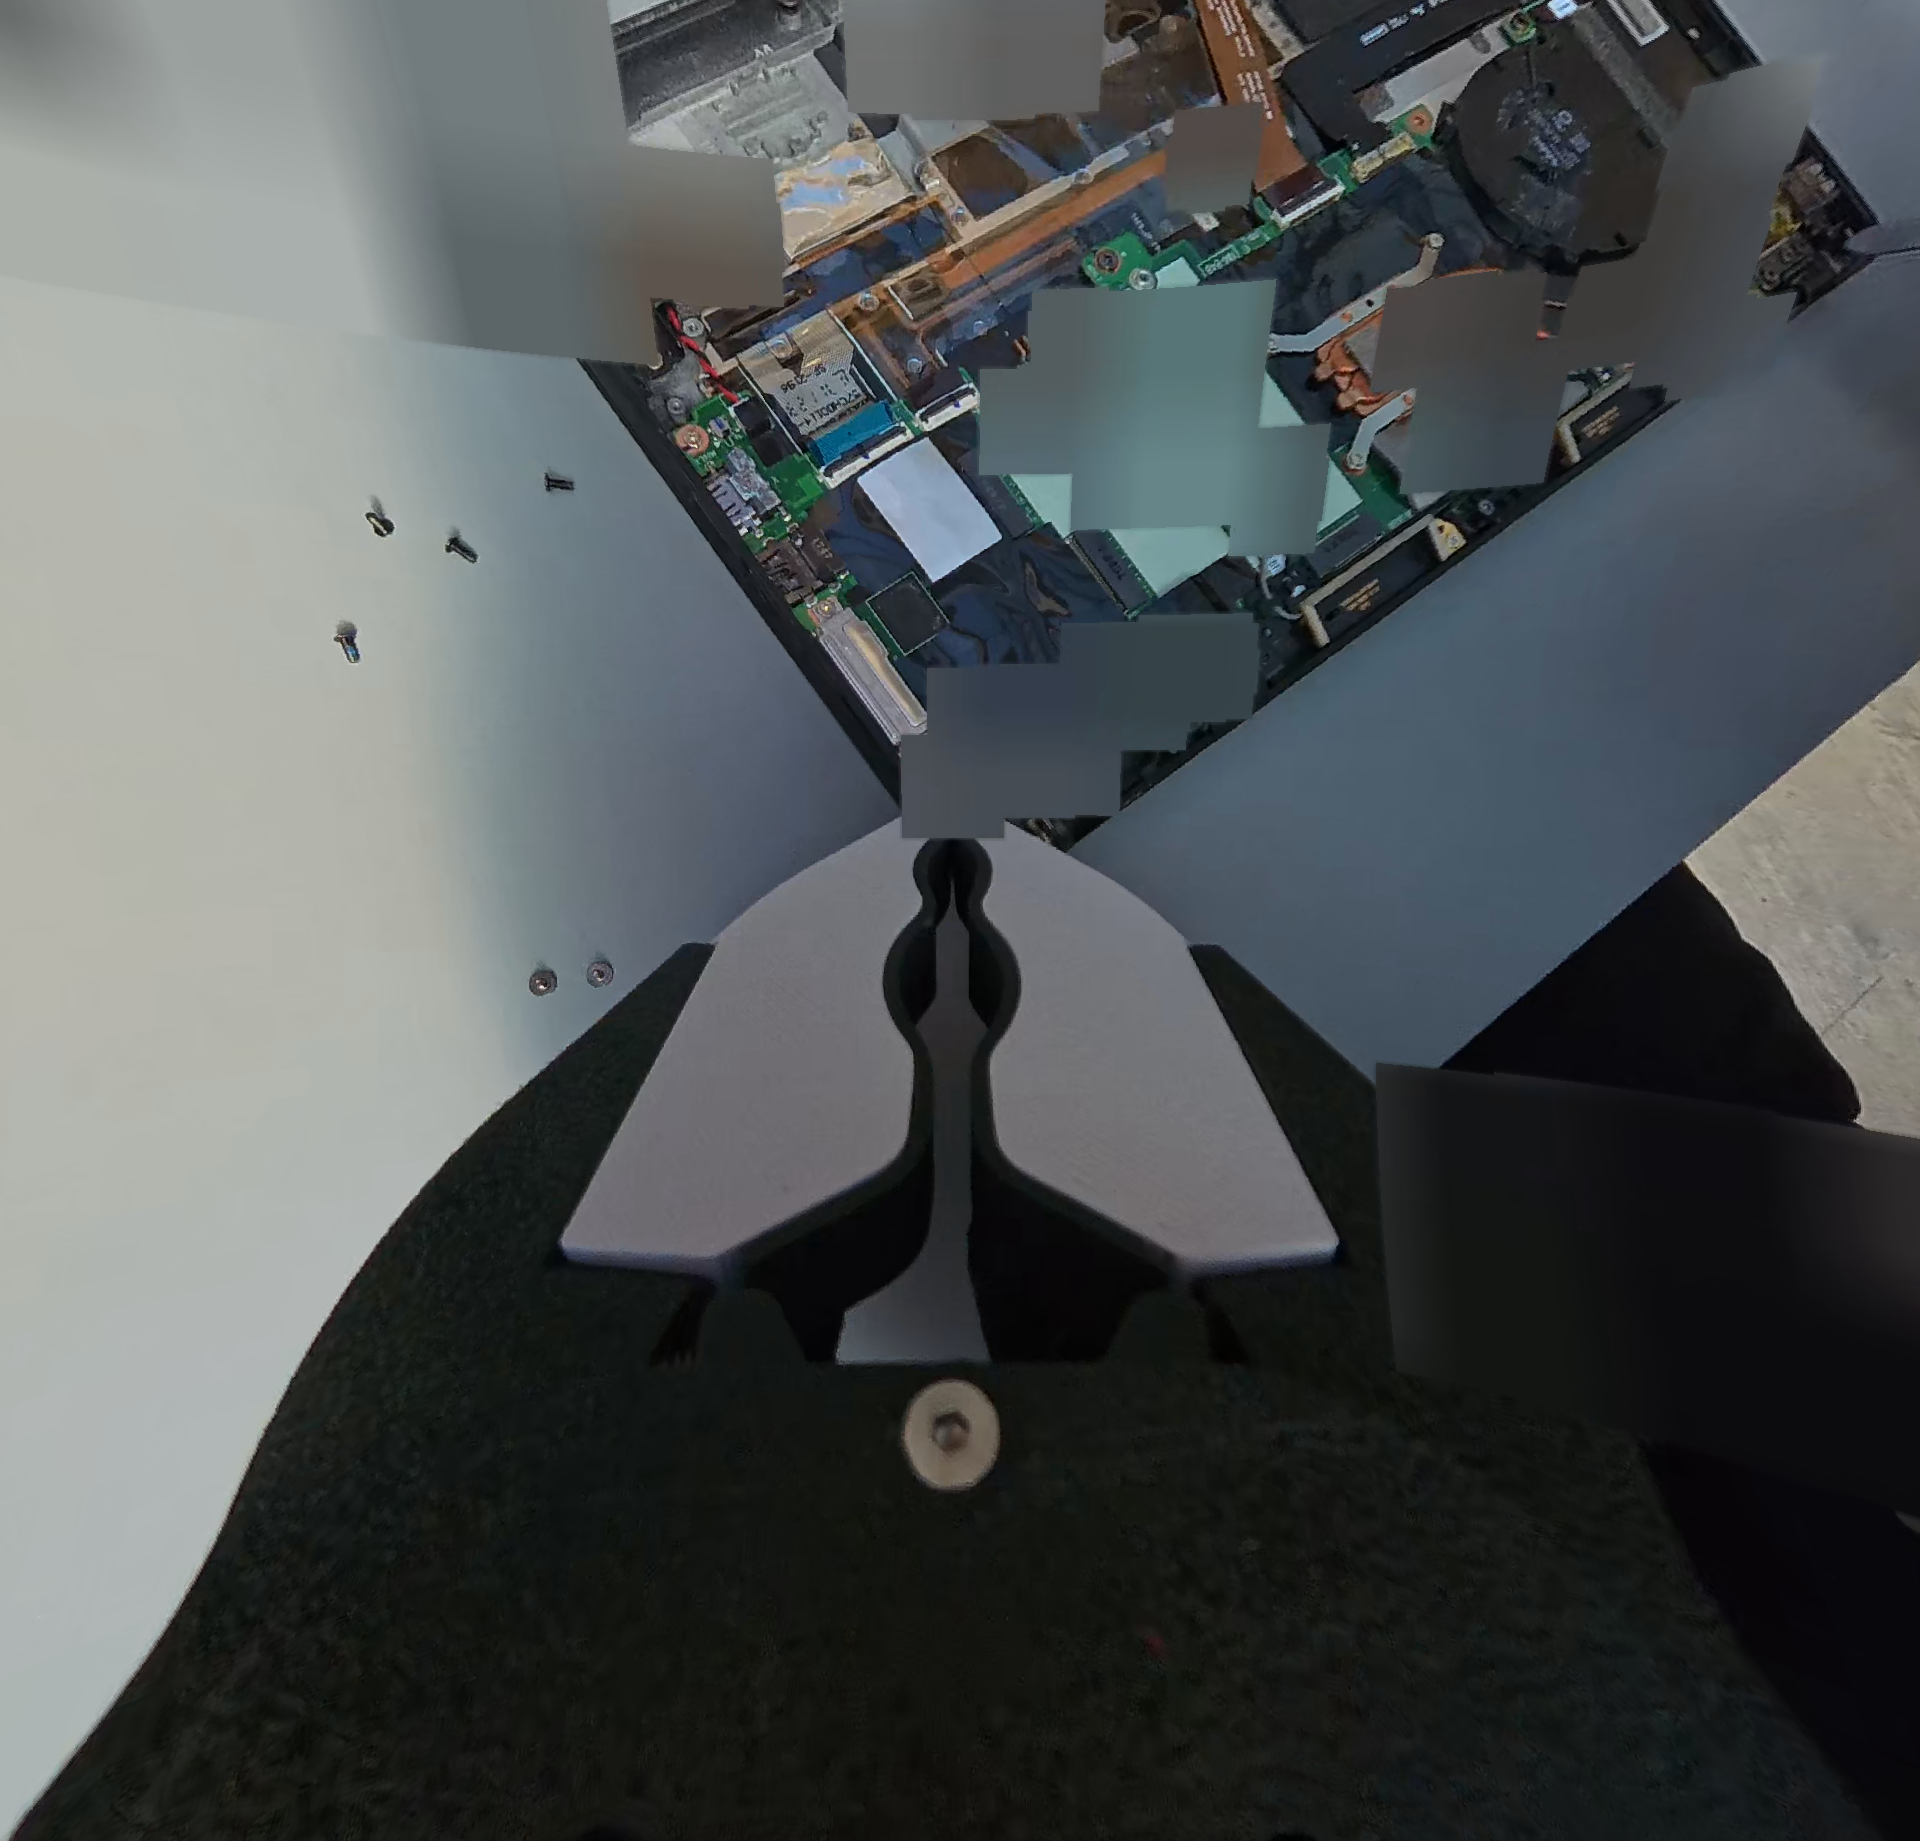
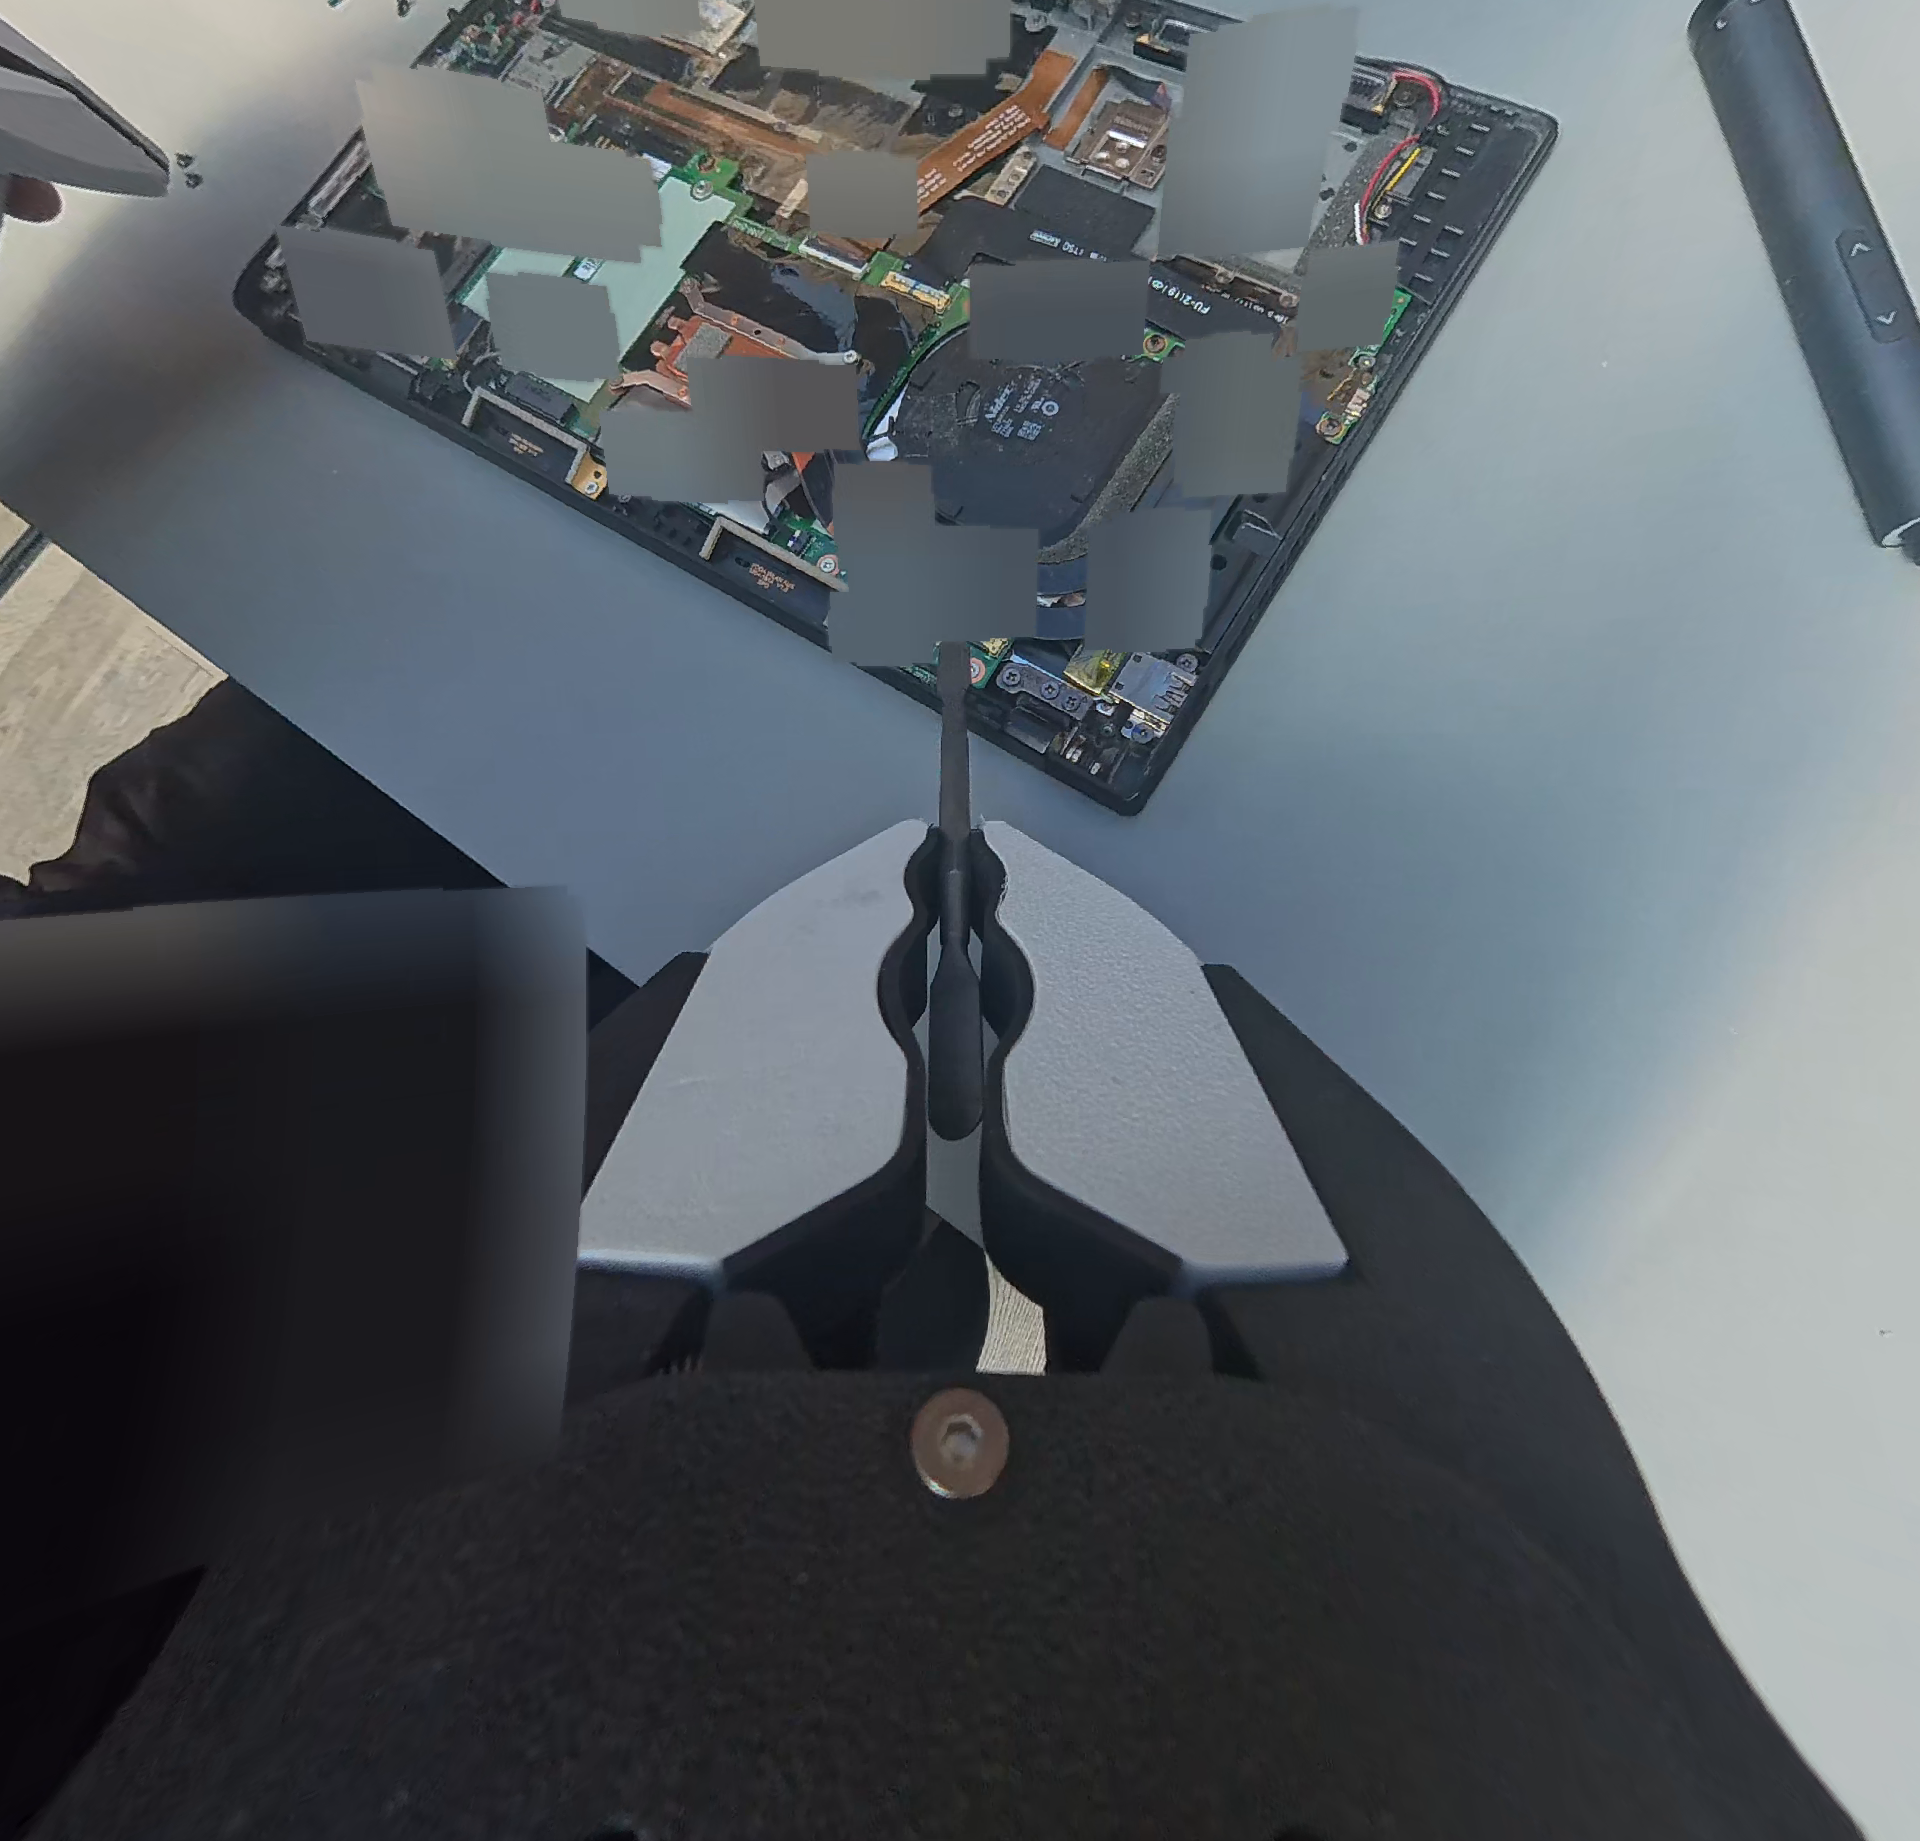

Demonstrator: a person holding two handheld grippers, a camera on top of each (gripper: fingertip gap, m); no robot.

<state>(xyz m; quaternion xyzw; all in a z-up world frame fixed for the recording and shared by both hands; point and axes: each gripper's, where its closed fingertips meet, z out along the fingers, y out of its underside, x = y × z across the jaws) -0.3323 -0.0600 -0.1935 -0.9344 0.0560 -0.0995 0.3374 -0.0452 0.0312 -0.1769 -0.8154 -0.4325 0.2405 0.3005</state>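
Observation:
An opened black laptop [image 1: 790, 586] lies on the pale grey table with its circuit board, copper heat pipes and fan [image 1: 1538, 150] exposed. My left gripper [image 1: 954, 856] is shut with nothing visible between its fingers, its tips just short of the laptop's near corner. My right gripper [image 2: 954, 841] is shut on a thin black screwdriver [image 2: 954, 742]. The shaft points forward and its tip reaches the laptop's [image 2: 1174, 763] near edge, just below the fan [image 2: 1039, 441]; a blurred patch hides the tip. The left gripper also shows in the right wrist view [image 2: 94, 139] at the far left.
Several loose small screws [image 1: 460, 548] lie on the table left of the laptop, two more [image 1: 566, 978] near my left fingers. A dark grey cylindrical electric screwdriver [image 2: 1808, 253] lies right of the laptop. The table edge and floor [image 2: 83, 669] are close by, next to a person's dark clothing. The left gripper's tips are roughly 30 cm from the right gripper's. The fan [image 2: 1039, 441] is closer to my right gripper, around 12 cm from its tips; the left tips are 25 cm off. Seen from the left wrist view [image 1: 1574, 150] as well.

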